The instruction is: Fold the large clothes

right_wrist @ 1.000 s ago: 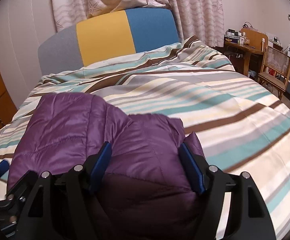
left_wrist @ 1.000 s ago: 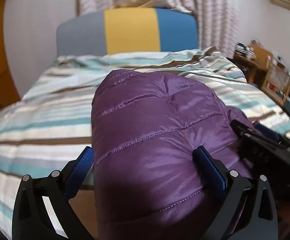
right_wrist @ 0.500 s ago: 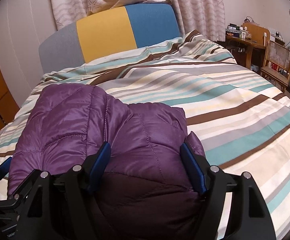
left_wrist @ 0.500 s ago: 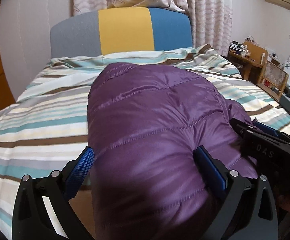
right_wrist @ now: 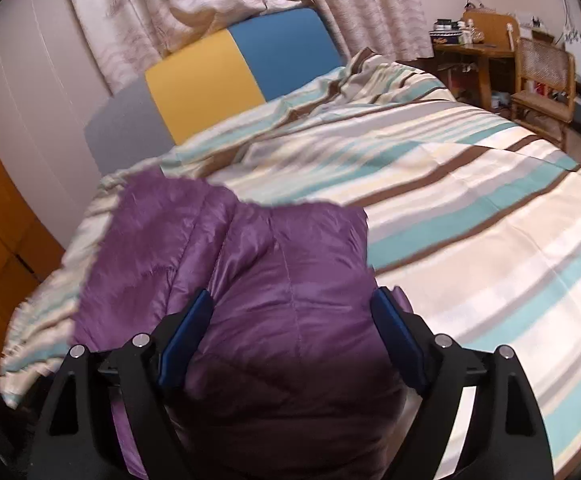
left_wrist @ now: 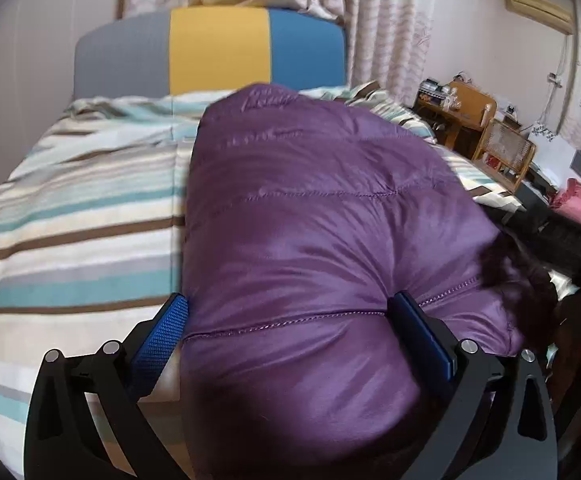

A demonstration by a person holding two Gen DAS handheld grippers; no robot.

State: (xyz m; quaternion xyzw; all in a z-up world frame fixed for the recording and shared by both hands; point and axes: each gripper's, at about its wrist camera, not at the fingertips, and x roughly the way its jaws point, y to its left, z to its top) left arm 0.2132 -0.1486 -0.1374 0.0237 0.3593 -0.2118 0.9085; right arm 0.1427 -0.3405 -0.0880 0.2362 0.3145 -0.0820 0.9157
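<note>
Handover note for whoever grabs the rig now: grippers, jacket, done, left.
Left gripper: jaws spread wide, purple puffer jacket bulging between the fingers; whether it grips is unclear.
Right gripper: same, wide around the jacket's other part.
Jacket is bunched up on the striped duvet, near the bed's foot.
Done: jacket is gathered, not a neat fold.
Left: lay it flat, finish folding.

**Purple quilted jacket, bunched on the bed**

You've got one puffy purple jacket [left_wrist: 322, 216] (shiny fabric, stitched quilt lines) heaped on the striped bedding near the foot end. Its bulk fills the left wrist view; the right wrist view shows the jacket [right_wrist: 258, 280] creased and partly folded over itself.
</note>
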